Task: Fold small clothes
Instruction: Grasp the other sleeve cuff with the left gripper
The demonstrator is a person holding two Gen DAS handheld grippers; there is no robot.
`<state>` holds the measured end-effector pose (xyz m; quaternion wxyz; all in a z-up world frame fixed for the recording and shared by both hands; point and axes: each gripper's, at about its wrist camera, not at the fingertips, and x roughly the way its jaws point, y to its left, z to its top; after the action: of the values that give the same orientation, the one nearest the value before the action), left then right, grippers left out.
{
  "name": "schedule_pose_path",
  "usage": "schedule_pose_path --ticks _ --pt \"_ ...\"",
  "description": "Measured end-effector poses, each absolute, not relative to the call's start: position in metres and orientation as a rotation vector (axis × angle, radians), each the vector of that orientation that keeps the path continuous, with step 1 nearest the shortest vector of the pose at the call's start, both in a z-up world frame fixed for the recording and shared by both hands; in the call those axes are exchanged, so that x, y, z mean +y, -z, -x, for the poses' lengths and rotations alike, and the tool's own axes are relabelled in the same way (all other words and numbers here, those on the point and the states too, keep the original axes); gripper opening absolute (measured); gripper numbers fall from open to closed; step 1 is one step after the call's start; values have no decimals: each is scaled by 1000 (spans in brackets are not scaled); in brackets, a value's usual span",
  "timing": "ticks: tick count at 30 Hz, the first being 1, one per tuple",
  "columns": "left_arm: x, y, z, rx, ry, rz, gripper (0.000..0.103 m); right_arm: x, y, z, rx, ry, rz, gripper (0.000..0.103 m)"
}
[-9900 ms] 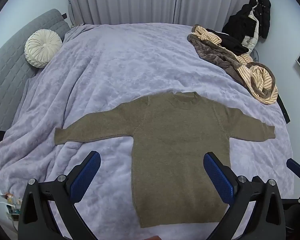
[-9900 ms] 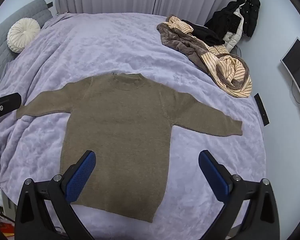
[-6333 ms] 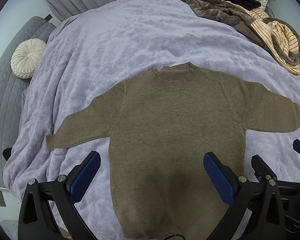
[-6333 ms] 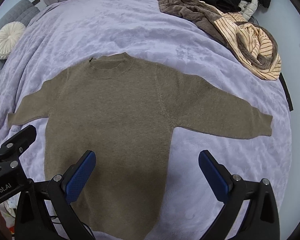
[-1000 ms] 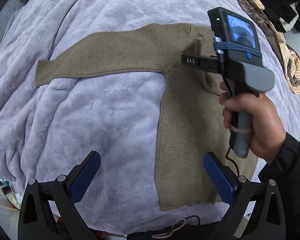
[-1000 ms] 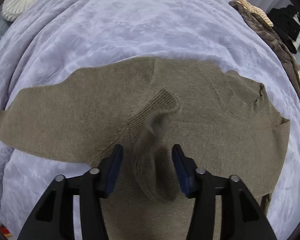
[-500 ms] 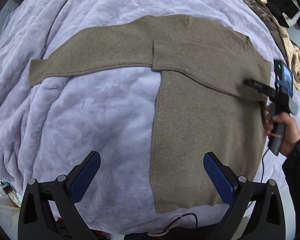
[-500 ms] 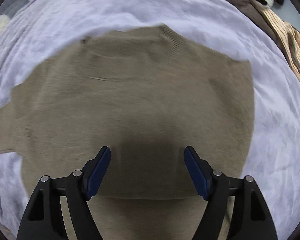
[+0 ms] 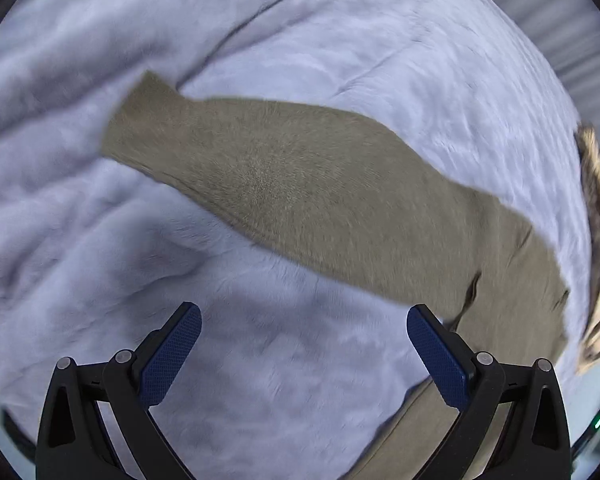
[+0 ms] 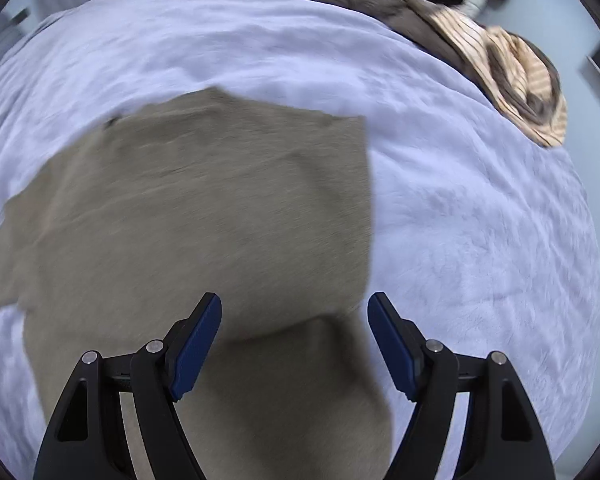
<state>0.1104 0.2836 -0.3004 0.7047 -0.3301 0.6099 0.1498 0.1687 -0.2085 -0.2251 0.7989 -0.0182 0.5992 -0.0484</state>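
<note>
An olive-brown knit sweater (image 10: 204, 216) lies flat on a lilac bedspread (image 10: 480, 240). Its right sleeve is folded across the chest, leaving a straight right edge. My right gripper (image 10: 294, 340) hovers open over the sweater's body near that edge, nothing between its blue pads. In the left wrist view the sweater's left sleeve (image 9: 284, 184) stretches out diagonally, cuff at the upper left. My left gripper (image 9: 304, 354) stands open above the bedspread just below the sleeve, empty. Both pictures are blurred by motion.
A heap of brown and cream-striped clothes (image 10: 492, 48) lies at the bed's far right, also at the right rim of the left wrist view as the clothes heap (image 9: 598, 240). Grey curtains (image 9: 560, 20) hang behind the bed. Bare bedspread (image 9: 80, 260) surrounds the sleeve.
The left gripper has dropped and swung over to the outstretched left sleeve. The right gripper let go of the right sleeve, opened wider and drew back toward the sweater's right edge.
</note>
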Motion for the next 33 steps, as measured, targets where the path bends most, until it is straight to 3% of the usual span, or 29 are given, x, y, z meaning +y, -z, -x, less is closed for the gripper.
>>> schedule_pose_path --ticks 2,4,7,15,21,26,29,30,31,32,33 --pt "289 332 -112 1376 -313 810 103 -182 217 -153 1292 51 79 79" --pt "296 354 -113 1356 -301 910 95 -164 212 -134 1297 15 122 78" --pt "313 368 -114 1266 -327 1032 95 -134 203 -111 1310 -44 174 79" --pt "363 382 -132 1158 -315 1250 95 -77 183 -70 1291 -159 272 79" --pt "372 344 -100 1019 -261 1294 95 -64 175 -57 1283 -190 277 79" --pt "418 381 -89 948 -223 1585 95 -58 168 -47 1266 -199 294 79" --pt "416 378 -92 891 -182 1562 95 -58 167 -38 1278 -194 292 79" --pt "412 383 -96 924 -187 1538 91 -58 167 -34 1284 -191 294 79" --pt "407 386 -101 972 -209 1504 73 -59 169 -32 1292 -190 294 79" --pt "403 388 -106 1015 -220 1480 61 -59 170 -29 1302 -190 293 79" --pt "399 389 -108 1047 -219 1468 37 -60 171 -27 1307 -190 293 79"
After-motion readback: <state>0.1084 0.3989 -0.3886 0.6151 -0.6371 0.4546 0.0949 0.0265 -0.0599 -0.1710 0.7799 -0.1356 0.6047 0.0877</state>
